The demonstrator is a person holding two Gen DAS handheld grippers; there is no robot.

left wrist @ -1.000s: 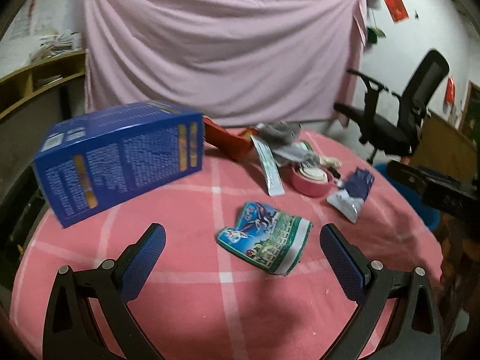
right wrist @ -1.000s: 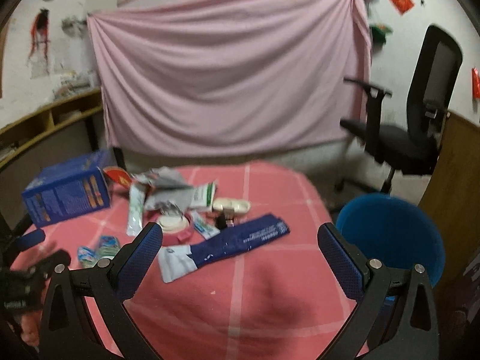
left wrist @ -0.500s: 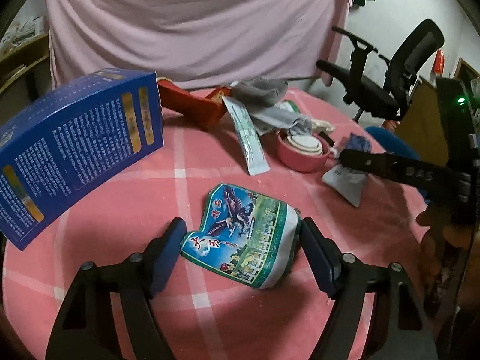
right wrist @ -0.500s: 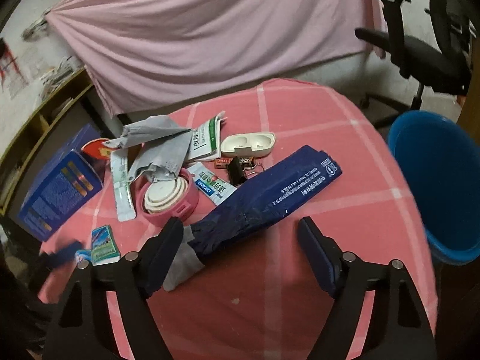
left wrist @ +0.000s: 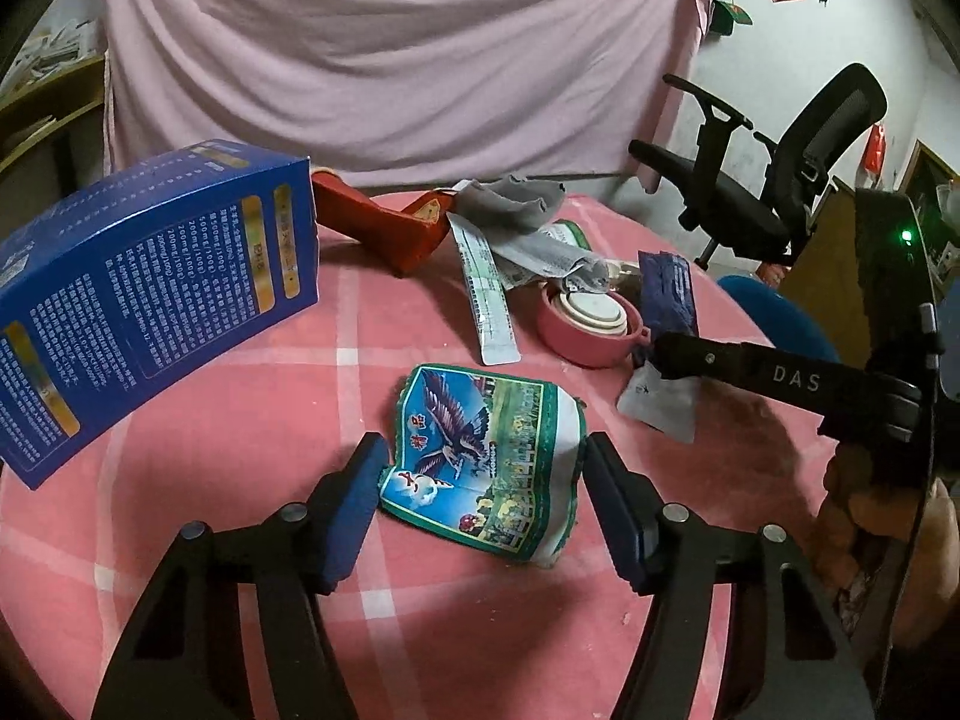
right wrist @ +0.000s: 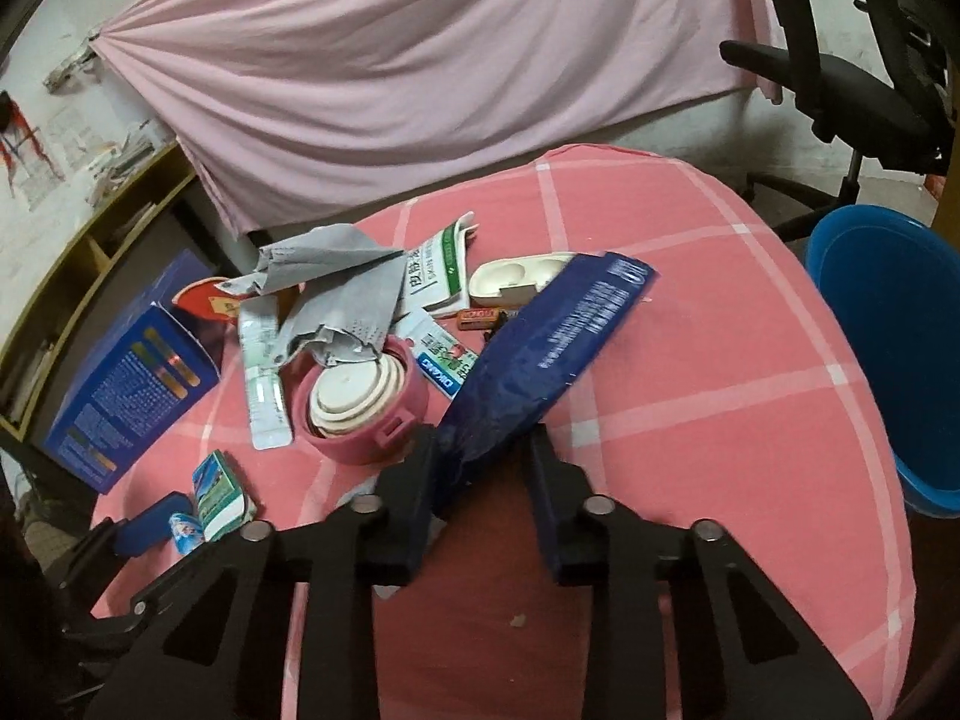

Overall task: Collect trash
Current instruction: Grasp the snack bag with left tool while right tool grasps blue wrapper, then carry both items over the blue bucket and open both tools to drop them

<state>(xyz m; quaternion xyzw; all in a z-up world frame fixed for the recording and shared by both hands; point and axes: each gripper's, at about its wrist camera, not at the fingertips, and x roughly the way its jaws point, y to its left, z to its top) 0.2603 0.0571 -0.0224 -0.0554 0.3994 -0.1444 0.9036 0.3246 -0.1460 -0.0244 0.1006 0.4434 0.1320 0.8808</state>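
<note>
On the pink cloth, green snack wrapper [left wrist: 489,468] lies btwn left gripper [left wrist: 480,492] pads, jaws just closing, not clearly pressing. Right gripper [right wrist: 480,468], just closing, pinches blue wrapper [right wrist: 540,354] end, prob. for blue bin [right wrist: 888,348] beside table.

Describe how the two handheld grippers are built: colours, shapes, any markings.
Both match. The left gripper and the right gripper each have two flat fingers faced with dark blue textured pads, carried on black angular linkages with triangular cut-outs and silver round pivot pins. Seen side-on from the left camera, the right gripper's black finger bar bears white letters "DAS", and its body shows a small green light.
</note>
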